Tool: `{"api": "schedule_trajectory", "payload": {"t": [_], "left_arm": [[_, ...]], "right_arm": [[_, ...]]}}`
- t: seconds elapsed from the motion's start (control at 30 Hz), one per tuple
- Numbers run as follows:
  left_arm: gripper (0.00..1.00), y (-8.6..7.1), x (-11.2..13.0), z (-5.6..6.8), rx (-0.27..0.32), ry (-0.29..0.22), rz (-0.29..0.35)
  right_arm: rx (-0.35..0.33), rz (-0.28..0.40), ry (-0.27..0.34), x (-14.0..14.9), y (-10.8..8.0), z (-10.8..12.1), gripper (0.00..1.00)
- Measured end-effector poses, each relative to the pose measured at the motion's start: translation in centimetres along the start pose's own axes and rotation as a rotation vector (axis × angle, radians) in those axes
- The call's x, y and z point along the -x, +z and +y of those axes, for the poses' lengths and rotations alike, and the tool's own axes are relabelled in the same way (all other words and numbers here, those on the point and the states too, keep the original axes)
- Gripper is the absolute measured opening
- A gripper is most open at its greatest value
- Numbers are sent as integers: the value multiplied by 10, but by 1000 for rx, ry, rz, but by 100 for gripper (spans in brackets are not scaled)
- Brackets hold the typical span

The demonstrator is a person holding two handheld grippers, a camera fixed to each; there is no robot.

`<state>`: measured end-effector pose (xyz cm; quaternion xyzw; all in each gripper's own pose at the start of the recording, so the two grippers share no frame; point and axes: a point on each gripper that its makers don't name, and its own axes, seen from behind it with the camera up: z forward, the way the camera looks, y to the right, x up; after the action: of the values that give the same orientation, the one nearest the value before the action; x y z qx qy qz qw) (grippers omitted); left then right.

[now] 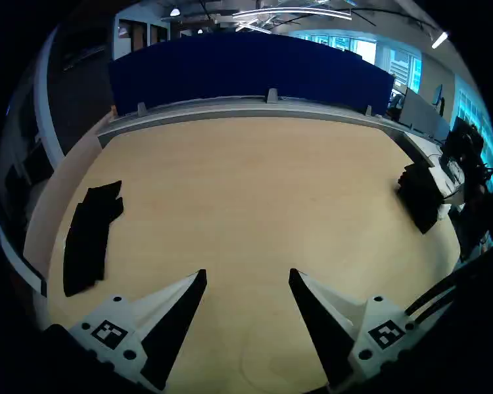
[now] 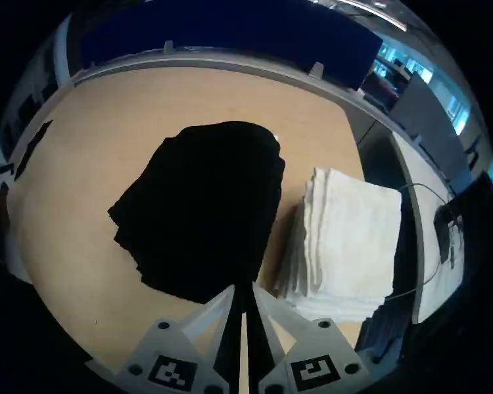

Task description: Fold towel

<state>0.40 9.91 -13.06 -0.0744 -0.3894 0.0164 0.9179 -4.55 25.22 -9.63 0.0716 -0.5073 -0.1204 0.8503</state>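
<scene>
In the left gripper view, a black towel lies roughly folded into a long strip on the wooden table, at its left edge. My left gripper hovers open over bare wood, to the right of that towel, with nothing between its fingers. A stack of folded black towels sits in the middle of the right gripper view. My right gripper is shut, its tips at the stack's near edge. I see no cloth between the fingers.
A stack of folded white towels stands just right of the black stack, near the table's right edge. The black stack also appears at the far right of the left gripper view. A blue partition runs along the table's back.
</scene>
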Motion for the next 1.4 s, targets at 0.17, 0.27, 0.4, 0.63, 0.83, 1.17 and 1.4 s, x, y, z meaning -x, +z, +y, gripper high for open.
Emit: {"api": "schedule_trajectory", "payload": {"t": [0.17, 0.27, 0.4, 0.63, 0.83, 1.17, 1.4], "left_arm": [[93, 1, 1, 1, -2, 10, -3], [93, 1, 1, 1, -3, 14, -3], [93, 2, 0, 2, -1, 12, -3], [93, 2, -3, 4, 4, 12, 0], [93, 3, -2, 4, 7, 10, 0], [93, 3, -1, 5, 13, 12, 3], [93, 0, 2, 0, 13, 2, 4]], "right_arm": [[9, -1, 24, 2, 7, 1, 3], [9, -1, 31, 2, 9, 0, 3], [11, 5, 34, 2, 9, -1, 5], [20, 23, 36, 0, 5, -3, 16], [37, 43, 32, -1, -1, -3, 39], [44, 86, 37, -11, -15, -10, 73], [17, 135, 38, -29, -22, -30, 85]]}}
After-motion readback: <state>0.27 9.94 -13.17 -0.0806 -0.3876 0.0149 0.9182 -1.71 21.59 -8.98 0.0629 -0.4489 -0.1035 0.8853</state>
